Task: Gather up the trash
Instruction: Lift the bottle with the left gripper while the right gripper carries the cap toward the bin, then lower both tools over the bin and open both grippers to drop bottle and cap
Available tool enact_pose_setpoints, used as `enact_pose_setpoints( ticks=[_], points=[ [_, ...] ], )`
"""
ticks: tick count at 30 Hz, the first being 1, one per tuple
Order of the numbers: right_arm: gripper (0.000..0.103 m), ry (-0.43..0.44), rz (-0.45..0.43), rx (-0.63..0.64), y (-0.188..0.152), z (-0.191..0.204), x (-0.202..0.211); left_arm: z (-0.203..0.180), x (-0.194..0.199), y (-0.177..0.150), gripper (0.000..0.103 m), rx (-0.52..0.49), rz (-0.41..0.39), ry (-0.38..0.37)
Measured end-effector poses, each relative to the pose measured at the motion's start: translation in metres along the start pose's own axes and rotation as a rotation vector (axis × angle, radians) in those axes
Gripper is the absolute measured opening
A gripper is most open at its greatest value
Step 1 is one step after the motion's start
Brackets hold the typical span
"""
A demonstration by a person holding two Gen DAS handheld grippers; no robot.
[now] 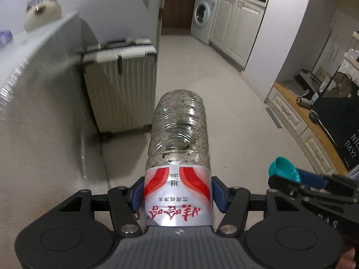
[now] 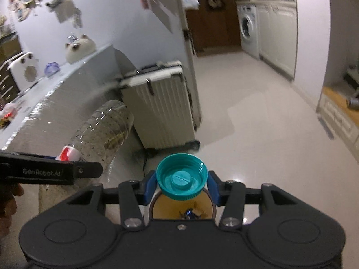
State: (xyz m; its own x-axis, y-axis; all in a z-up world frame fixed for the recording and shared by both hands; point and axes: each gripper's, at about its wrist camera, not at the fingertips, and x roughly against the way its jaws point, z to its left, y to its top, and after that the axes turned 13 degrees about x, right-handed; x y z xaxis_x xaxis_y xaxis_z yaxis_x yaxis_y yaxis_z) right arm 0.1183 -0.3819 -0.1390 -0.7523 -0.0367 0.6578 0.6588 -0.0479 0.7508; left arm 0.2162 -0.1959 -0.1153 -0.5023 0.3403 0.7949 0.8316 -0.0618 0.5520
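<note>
My left gripper point(image 1: 177, 192) is shut on a dirty clear plastic bottle point(image 1: 179, 134) with a red and white label, held in the air with its base pointing away. The same bottle point(image 2: 105, 130) shows at the left of the right wrist view, beside the left gripper point(image 2: 85, 170). My right gripper point(image 2: 181, 185) is shut on a teal bottle cap point(image 2: 181, 177), open side facing the camera. The cap point(image 1: 283, 170) and right gripper point(image 1: 291, 179) also show at the right of the left wrist view. Below the cap sits a brown-rimmed round container point(image 2: 181, 209) with a small dark item inside.
A white ribbed suitcase point(image 1: 121, 89) stands against a grey counter point(image 1: 33, 89) on the left. The pale tiled floor point(image 1: 224, 112) stretches ahead to a washing machine point(image 1: 203, 16) and white cabinets point(image 1: 235, 27). A low wooden-topped cabinet point(image 1: 298, 116) with clutter is on the right.
</note>
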Motion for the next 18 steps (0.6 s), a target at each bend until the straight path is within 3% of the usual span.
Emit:
enact_pose_setpoints(
  ticks=[6, 13, 18],
  points=[
    [0.049, 0.016, 0.09, -0.091, -0.028, -0.022, -0.063, 0.009, -0.085, -0.007, 0.061, 0.06, 0.103, 0.005],
    [0.049, 0.024, 0.218, -0.122, -0.061, -0.027, -0.143, 0.05, -0.185, -0.031, 0.061, 0.242, 0.237, 0.032],
    [0.049, 0.025, 0.267, -0.117, -0.076, -0.024, -0.187, 0.086, -0.233, -0.05, 0.061, 0.387, 0.315, 0.054]
  ],
)
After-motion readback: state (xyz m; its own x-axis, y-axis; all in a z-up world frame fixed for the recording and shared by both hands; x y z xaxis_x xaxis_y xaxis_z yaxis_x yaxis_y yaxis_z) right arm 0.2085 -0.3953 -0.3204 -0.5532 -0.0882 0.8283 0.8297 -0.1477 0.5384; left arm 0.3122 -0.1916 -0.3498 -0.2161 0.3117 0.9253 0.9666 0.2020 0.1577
